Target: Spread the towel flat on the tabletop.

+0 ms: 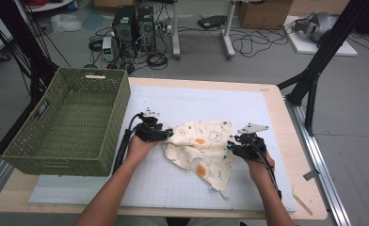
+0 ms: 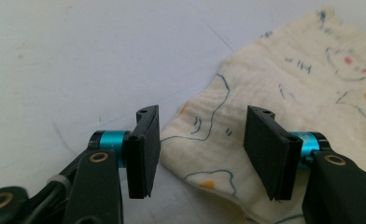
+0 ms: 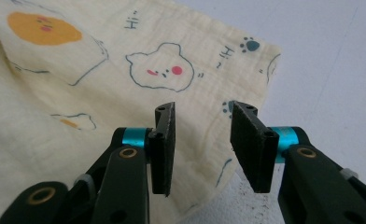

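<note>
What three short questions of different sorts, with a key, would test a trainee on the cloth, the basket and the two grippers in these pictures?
1. True or false: the cloth lies inside the basket.
2. Which holds? A: both grippers shut on the cloth. B: left gripper and right gripper both open at cloth edges. C: only the left open.
3. Fill in: in the high view the basket stands at the table's ___ side.

Key: 1 false, it lies on the mat beside the basket. 2 B. 3 left.
</note>
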A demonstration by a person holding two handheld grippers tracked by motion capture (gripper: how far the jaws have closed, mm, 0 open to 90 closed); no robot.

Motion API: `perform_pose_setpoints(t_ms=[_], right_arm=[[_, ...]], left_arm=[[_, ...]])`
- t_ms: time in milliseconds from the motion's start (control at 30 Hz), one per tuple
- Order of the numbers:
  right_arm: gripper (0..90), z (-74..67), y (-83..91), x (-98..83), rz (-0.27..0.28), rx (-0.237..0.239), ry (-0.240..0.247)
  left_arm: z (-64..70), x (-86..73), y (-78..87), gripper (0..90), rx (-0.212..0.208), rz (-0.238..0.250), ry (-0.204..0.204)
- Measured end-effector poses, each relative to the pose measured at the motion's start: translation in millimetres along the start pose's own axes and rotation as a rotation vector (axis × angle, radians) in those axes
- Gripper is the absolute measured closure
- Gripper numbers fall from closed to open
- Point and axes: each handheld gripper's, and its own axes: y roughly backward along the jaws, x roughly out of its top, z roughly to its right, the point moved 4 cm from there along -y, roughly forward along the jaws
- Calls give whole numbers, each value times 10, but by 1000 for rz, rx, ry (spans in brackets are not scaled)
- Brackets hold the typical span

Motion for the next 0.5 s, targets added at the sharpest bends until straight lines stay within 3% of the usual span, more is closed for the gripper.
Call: perform_pose_setpoints(t_ms=[67,133,200,267,333,500], right_arm=[[591,-1,9,6,10,7,0],[584,1,20,9,17,12,-6],[583,10,24,10,22,22,-12],[583,15,23,11,26,26,-13],[583,13,24,13,29,31,-16],[578,29,32,18,42,36,-25]], left_arm=[[35,2,-39,537,34,-15,-77],[68,-6,-53,794,42,-27,-160],[65,14,-65,884,60,-30,-184],[15,50,-69,888,98,-7,-171],[-80,100,-79,889,113,-11,-118],[-293,291,-70,891,174,36,-53]])
